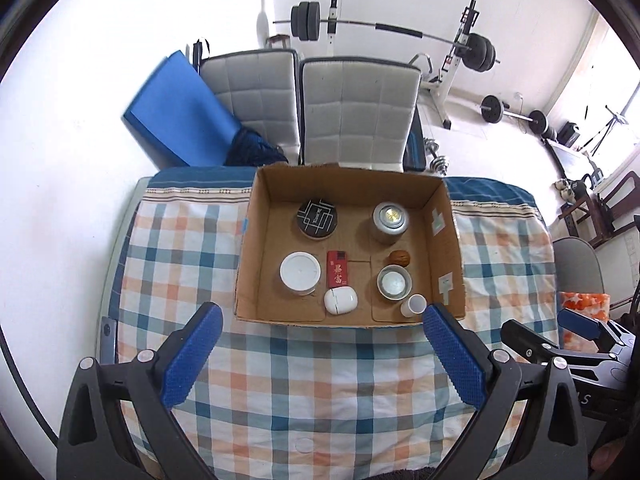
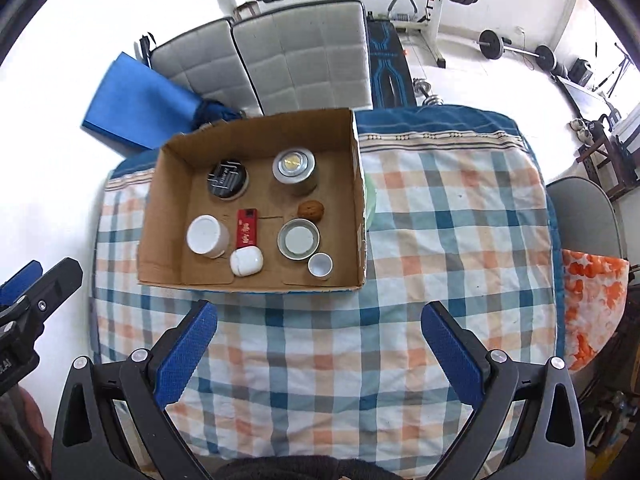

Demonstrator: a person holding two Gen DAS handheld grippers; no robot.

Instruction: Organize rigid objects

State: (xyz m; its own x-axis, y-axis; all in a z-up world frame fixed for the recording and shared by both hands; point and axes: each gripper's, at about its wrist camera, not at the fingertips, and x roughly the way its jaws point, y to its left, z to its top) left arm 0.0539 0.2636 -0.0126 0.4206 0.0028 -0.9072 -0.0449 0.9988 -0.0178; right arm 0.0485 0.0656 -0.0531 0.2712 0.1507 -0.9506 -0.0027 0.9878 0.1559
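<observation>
Two handheld grippers hover above a table draped in a checked tablecloth (image 1: pixel 320 380), where an open cardboard box (image 1: pixel 448 248) holds every loose item in sight. The left gripper (image 1: pixel 320 344) and the right gripper (image 2: pixel 318 338) both stand wide open and grip nothing. Judging by the bare cloth around the box, the sorting looks complete or nearly so; any next move would call for reaching down into the box without knocking the upright pieces. Inside the box, at the far wall, sit a black round tin (image 1: pixel 316 218) and a lidded metal canister (image 1: pixel 390 220). Nearer the middle are a white-lidded jar (image 1: pixel 300 272), a red pack with gold characters (image 1: pixel 338 274), a metal cup (image 1: pixel 394 282) and a walnut (image 1: pixel 400 258). Against the box's near edge rest a white earbud-style case (image 1: pixel 340 300) and a small white cup (image 1: pixel 414 305)
</observation>
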